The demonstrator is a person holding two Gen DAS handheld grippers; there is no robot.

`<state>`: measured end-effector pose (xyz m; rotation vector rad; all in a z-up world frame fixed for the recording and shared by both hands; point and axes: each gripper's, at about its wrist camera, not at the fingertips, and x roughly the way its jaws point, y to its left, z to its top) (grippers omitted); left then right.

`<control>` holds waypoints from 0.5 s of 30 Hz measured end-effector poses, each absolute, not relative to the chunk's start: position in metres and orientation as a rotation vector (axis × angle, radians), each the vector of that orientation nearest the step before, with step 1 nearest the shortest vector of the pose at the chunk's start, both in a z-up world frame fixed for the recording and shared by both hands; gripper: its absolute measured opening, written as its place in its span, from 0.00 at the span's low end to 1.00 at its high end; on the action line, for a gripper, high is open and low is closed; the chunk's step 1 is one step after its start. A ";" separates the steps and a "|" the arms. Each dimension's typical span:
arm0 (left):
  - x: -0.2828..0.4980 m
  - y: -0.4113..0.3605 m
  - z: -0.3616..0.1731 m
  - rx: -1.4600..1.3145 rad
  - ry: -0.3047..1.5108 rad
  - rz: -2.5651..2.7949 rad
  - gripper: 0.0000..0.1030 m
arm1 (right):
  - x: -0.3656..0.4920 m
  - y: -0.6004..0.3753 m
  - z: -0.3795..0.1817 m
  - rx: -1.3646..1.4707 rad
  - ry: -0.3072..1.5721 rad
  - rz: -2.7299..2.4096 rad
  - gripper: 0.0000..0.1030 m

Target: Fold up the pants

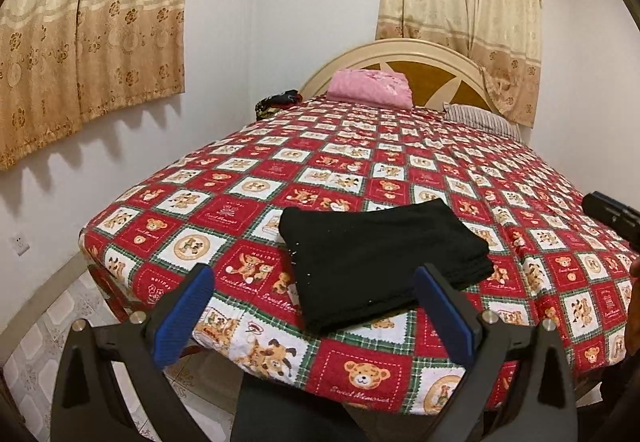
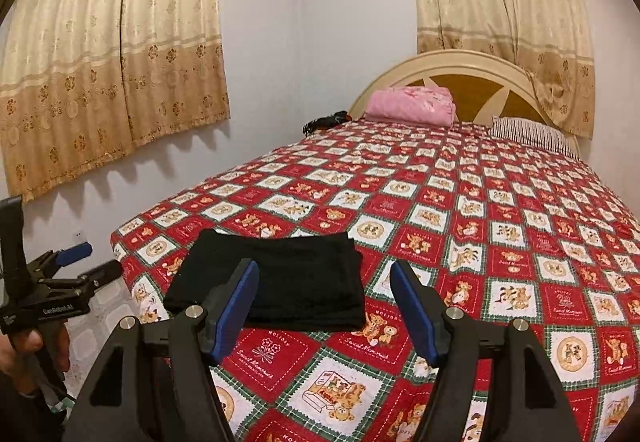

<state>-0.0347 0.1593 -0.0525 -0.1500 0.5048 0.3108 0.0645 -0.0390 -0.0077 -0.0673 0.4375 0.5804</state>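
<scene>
The left hand-held gripper (image 1: pixel 314 306) hung above the near edge of the bed, its two blue-padded fingers (image 1: pixel 186 316) spread wide apart with nothing between them. From its own camera the folded black pants (image 1: pixel 384 258) lay just beyond the fingertips, clear of both pads. The right hand-held gripper (image 2: pixel 324 308) hung likewise over the bedspread, fingers (image 2: pixel 236 308) apart and holding nothing, the pants (image 2: pixel 280 278) showing in the gap but lying flat on the bed below and ahead, untouched.

The pants sat as a neat, roughly rectangular stack near the foot corner of the bed, resting on the red, white and green bear-print bedspread (image 1: pixel 400 162). In the right wrist view the left hand-held gripper (image 2: pixel 90 262) appeared at the left edge, held by a hand (image 2: pixel 36 352) on its grip, off the side of the bed over the tiled floor (image 2: pixel 108 306).

Farther up the bed, well apart from the pants, a folded pink blanket (image 1: pixel 370 86) lay against the rounded headboard (image 1: pixel 440 70), with a striped pillow (image 1: pixel 480 118) beside it. Floral beige curtains (image 1: pixel 92 54) hung on the wall to the left and behind the headboard.
</scene>
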 end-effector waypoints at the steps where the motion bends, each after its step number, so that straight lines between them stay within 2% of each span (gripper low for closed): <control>1: -0.035 0.157 -0.052 -0.144 0.501 0.309 0.99 | 0.063 -0.041 -0.005 -0.062 0.430 0.580 0.68; 15: -0.038 0.143 -0.044 -0.111 0.481 0.304 0.99 | 0.056 -0.043 0.005 -0.065 0.398 0.584 0.68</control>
